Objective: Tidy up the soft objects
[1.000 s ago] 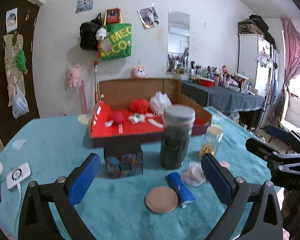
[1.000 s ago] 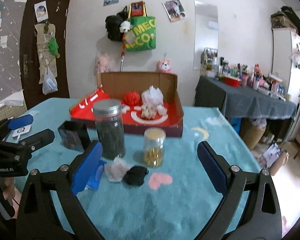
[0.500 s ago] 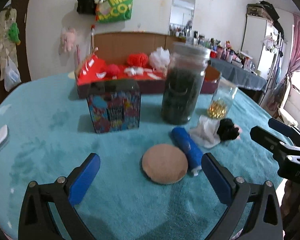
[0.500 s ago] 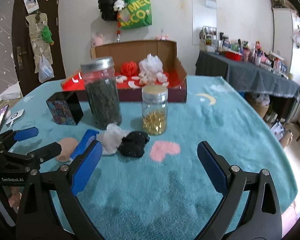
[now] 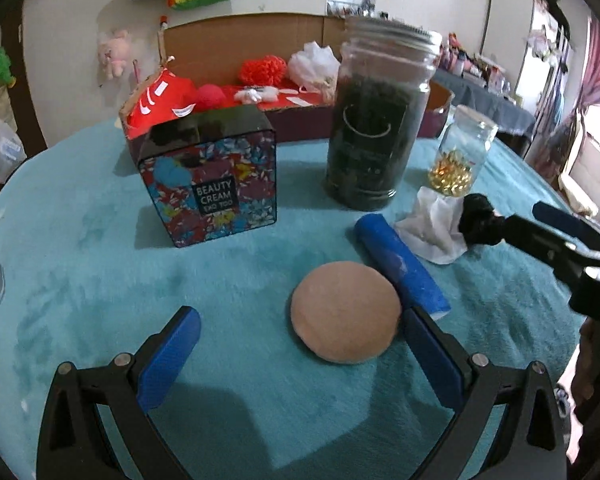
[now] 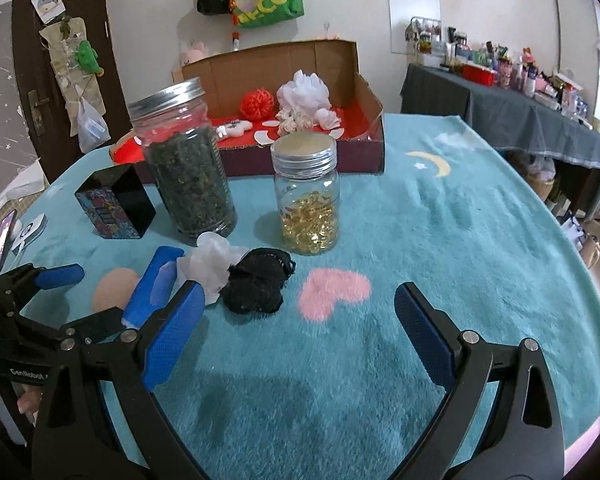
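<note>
A round tan puff (image 5: pixel 346 311) lies on the teal cloth (image 5: pixel 100 264), with a blue roll (image 5: pixel 400 268), a white crumpled cloth (image 5: pixel 434 226) and a black fabric ball (image 5: pixel 478 220) beside it. My left gripper (image 5: pixel 300 344) is open and low, its right finger touching the puff's edge. My right gripper (image 6: pixel 300 332) is open just in front of the black ball (image 6: pixel 258 284), with the white cloth (image 6: pixel 212 262), blue roll (image 6: pixel 152 284) and puff (image 6: pixel 114 288) to its left. The open cardboard box (image 6: pixel 364 100) behind holds several soft items.
A tall jar of dark leaves (image 5: pixel 376 120), a small jar of yellow capsules (image 6: pixel 308 196) and a floral Beauty Cream tin (image 5: pixel 216 184) stand between the soft things and the box. A phone and a white device (image 6: pixel 30 230) lie at the left edge.
Both grippers have moved down and forward toward the table. The left one has closed in on the puff, the right one on the black ball. Both stay open.
</note>
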Motion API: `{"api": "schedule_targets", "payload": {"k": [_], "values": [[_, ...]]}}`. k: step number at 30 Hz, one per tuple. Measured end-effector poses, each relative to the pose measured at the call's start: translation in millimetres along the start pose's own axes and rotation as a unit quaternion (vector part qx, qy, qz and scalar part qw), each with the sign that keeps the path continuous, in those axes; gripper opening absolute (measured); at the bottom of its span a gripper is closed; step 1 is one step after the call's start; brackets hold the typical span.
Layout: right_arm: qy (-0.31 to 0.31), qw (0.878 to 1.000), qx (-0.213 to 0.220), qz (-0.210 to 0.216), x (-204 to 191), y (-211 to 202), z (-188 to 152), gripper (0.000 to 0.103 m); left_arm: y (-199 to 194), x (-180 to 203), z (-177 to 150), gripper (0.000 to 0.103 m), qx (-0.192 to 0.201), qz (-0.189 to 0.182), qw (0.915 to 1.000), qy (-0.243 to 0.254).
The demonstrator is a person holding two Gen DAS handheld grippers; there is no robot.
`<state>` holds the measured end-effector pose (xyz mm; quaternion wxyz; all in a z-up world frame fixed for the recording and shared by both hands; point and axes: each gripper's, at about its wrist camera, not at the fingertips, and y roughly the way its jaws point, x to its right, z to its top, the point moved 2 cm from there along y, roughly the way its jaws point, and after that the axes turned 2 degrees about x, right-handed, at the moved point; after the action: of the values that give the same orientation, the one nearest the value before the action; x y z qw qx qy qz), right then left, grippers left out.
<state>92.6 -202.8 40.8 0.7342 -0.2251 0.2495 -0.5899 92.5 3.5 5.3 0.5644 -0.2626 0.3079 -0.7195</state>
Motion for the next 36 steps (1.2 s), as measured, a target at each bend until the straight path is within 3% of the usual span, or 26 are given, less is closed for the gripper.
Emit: {"api": "schedule_targets", "payload": {"k": [6,10,13,14,15,16,17,18,19,20,27,36], "values": [[-0.002,0.999,-0.032,0.009,3.0,16.9,6.4,0.097,7.9,-4.6,10.8,0.103,-0.012,-0.006,0.9998,0.011],[-0.003,0.999,-0.047,0.024,4.2,25.4,7.7,0.097,10.8,-5.2,16.2,0.092,-0.012,-0.019,0.9995,0.022],[0.002,0.997,-0.053,0.053,4.4,29.3,6.3,0.096,9.1,-0.7,15.2,0.077,-0.003,-0.038,0.9987,0.035],[0.003,0.997,-0.054,0.063,3.8,29.4,6.2,0.091,7.1,1.7,14.3,0.067,0.003,-0.045,0.9981,0.041],[0.003,0.996,-0.052,0.077,2.7,28.7,6.0,0.072,5.1,3.1,13.7,0.058,0.007,-0.055,0.9974,0.045],[0.003,0.994,-0.052,0.092,1.3,28.3,5.9,0.042,3.1,4.4,13.1,0.048,0.011,-0.065,0.9967,0.048],[0.006,0.993,-0.057,0.106,0.0,29.1,5.3,0.031,2.2,5.2,13.4,0.046,0.013,-0.068,0.9964,0.048],[0.011,0.990,-0.067,0.126,-0.7,31.3,4.2,0.028,1.4,5.4,13.4,0.042,0.013,-0.072,0.9962,0.048],[0.016,0.988,-0.067,0.136,-0.6,31.1,4.0,0.026,0.3,5.0,14.2,0.035,0.015,-0.079,0.9958,0.046],[0.016,0.989,-0.062,0.135,-0.6,28.7,4.5,0.025,-1.4,4.3,15.7,0.033,0.014,-0.087,0.9953,0.040],[0.000,0.988,-0.020,0.156,-8.8,2.2,22.6,0.025,-16.0,7.8,34.0,0.033,0.039,-0.107,0.9926,0.042],[-0.019,0.983,-0.019,0.180,-24.7,3.4,33.8,0.025,-14.8,14.2,50.3,0.033,0.049,-0.119,0.9905,0.047]]}}
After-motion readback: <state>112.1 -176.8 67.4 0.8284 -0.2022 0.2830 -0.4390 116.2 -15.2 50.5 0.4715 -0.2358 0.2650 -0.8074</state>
